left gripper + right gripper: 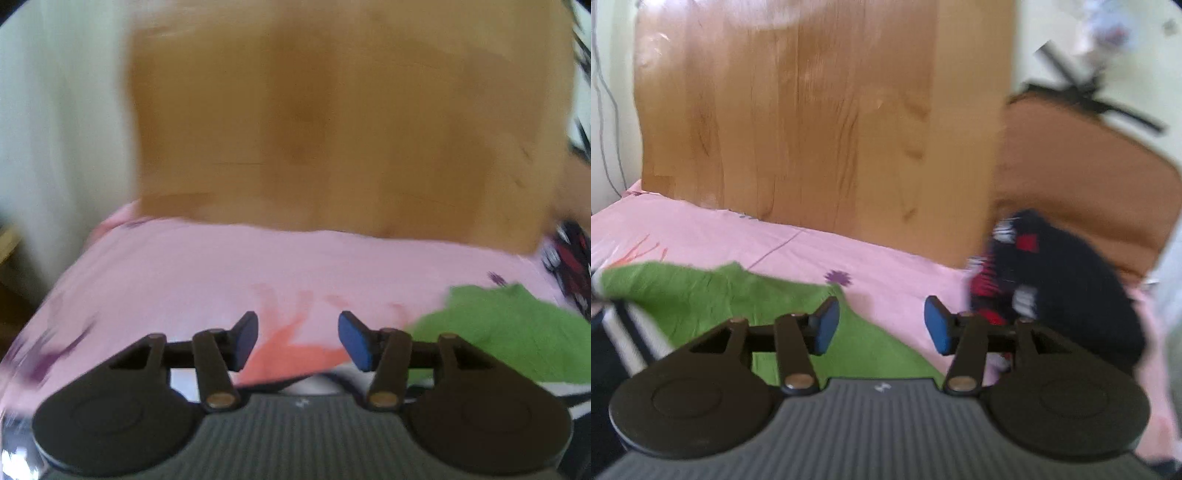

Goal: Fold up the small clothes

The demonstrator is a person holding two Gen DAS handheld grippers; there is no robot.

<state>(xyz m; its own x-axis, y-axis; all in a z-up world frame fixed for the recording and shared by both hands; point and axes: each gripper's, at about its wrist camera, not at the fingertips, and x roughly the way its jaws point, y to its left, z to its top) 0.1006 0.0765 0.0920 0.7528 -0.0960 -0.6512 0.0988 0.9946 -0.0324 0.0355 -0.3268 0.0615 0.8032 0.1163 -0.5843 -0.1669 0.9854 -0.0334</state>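
A green cloth (713, 295) lies spread on a pink sheet (894, 269), wrinkled, with one pointed corner toward the wooden board behind it. The right wrist view shows most of it, running from the left edge under the right gripper (881, 326), whose blue pads stand wide apart with nothing between them; the left pad is over the green cloth and the right pad over bare pink sheet. The left wrist view catches only one end of the green cloth (509, 332), at the lower right, just beside the left gripper (297, 339), whose pads are likewise wide apart and hold nothing, over an orange print on the pink sheet (184, 277). Only the right wrist view shows a purple flower print near the cloth's corner, and a black, red and white garment (1052, 280) heaped on the sheet to the right, near but apart from the green cloth; in the left wrist view it is a blurred sliver (569, 258) at the right edge. A wooden board (798, 122) stands upright behind the sheet in both views. The right wrist view alone shows a brown cushion (1082, 177) beyond the dark garment.
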